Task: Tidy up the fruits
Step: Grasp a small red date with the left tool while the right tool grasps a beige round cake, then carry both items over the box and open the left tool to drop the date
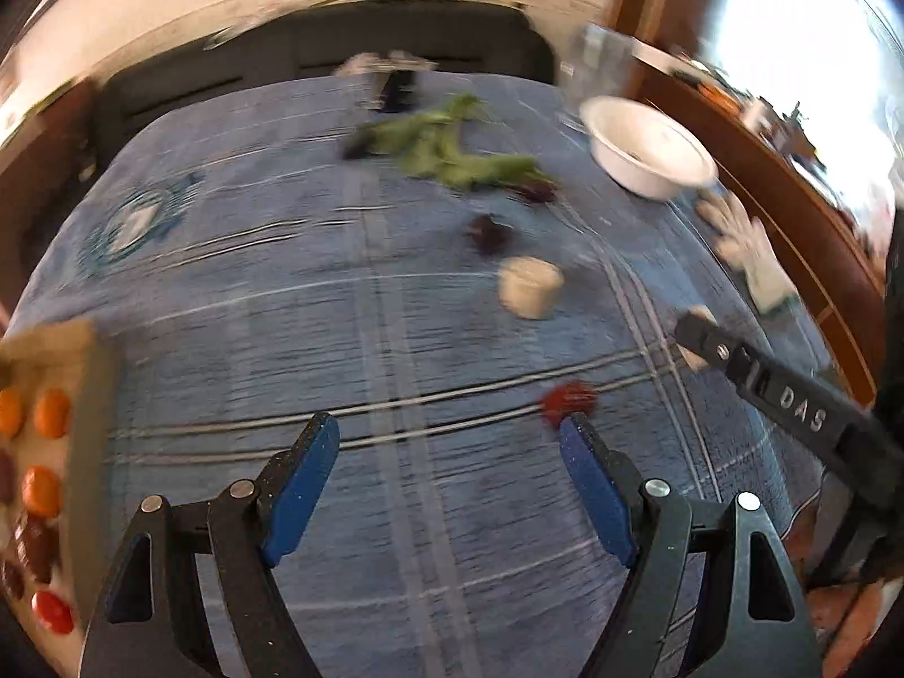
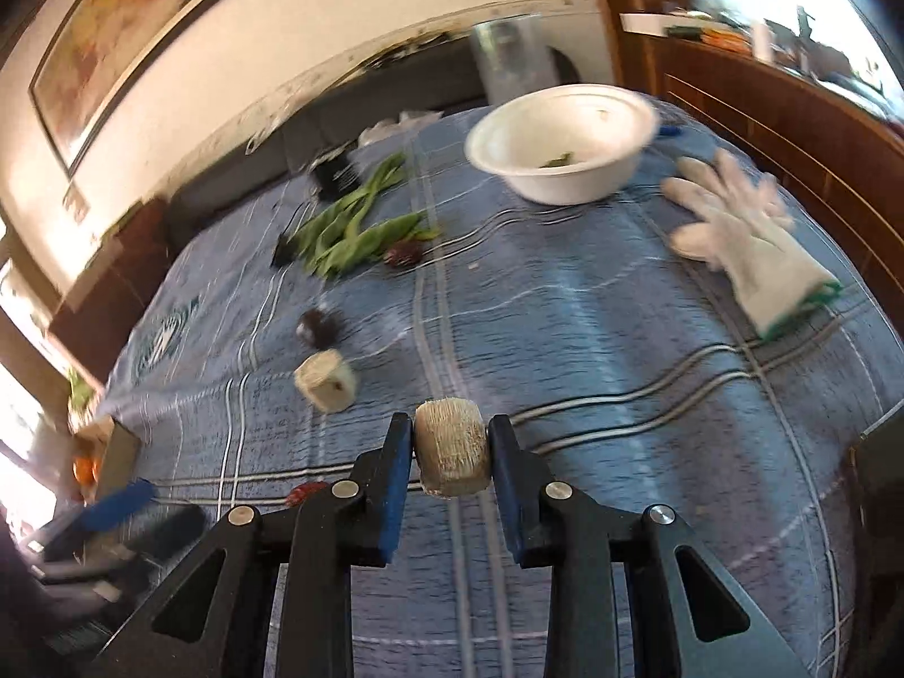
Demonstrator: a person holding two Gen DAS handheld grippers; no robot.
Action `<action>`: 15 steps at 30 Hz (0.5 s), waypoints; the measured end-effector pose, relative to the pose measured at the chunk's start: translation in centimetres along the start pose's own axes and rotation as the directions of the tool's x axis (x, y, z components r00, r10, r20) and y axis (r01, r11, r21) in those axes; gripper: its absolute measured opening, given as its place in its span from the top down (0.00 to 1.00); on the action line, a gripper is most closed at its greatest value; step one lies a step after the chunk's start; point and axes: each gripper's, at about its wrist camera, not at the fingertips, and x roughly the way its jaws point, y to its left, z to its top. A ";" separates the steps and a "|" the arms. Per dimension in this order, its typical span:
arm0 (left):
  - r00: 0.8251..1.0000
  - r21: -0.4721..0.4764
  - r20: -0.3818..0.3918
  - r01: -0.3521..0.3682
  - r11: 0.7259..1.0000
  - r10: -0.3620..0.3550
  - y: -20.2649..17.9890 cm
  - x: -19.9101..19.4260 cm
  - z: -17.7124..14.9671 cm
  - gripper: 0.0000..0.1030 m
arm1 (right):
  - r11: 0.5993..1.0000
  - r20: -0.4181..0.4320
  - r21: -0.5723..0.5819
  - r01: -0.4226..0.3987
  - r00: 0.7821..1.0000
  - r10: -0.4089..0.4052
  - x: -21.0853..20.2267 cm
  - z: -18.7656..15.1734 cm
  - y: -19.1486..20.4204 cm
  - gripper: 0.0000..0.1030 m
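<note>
Cloth [image 2: 593,339]: woven blue fabric with pale stripes, looking matt, covering the surface.
Bowl [image 2: 556,138]: smooth white, showing a slight sheen.
Glove [image 2: 746,237]: soft white cloth, lying matt.
Right tool [image 2: 450,446]: matt black plastic, blue pads, shiny metal pins, pressing a rough fibrous cream chunk [image 2: 452,455].

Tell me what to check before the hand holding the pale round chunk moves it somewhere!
1. Pale chunk sits squarely between the right gripper jaws: ok.
2. Left gripper jaws are open with nothing between them: ok.
3. The two grippers are apart, with blue cloth showing between them: ok.
4. Where the chunk belongs, white bowl or sorting tray: cannot tell.
5. Free slot in the tray: cannot tell, only its edge shows.
6. Second pale chunk and red fruit left on the cloth, so sorting is finished: not ok.
</note>
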 end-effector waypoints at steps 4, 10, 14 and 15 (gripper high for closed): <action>1.000 0.088 0.018 0.002 0.996 -0.004 -2.7 2.0 0.6 0.27 | 0.999 -0.003 -0.035 0.021 1.000 -0.021 0.7 0.0 0.3 0.71; 1.000 0.145 0.020 -0.024 0.989 0.021 -4.3 3.7 0.4 0.71 | 0.998 0.001 -0.051 0.022 1.000 -0.022 0.9 0.3 0.2 0.71; 0.999 0.144 0.022 -0.031 0.989 0.028 -4.2 3.4 0.2 0.82 | 0.999 0.003 -0.052 0.017 1.000 -0.017 0.9 0.2 0.1 0.71; 0.999 0.124 0.024 -0.027 0.992 0.024 -3.9 3.0 0.0 0.82 | 0.998 0.007 -0.054 0.016 1.000 -0.015 0.8 0.2 0.2 0.71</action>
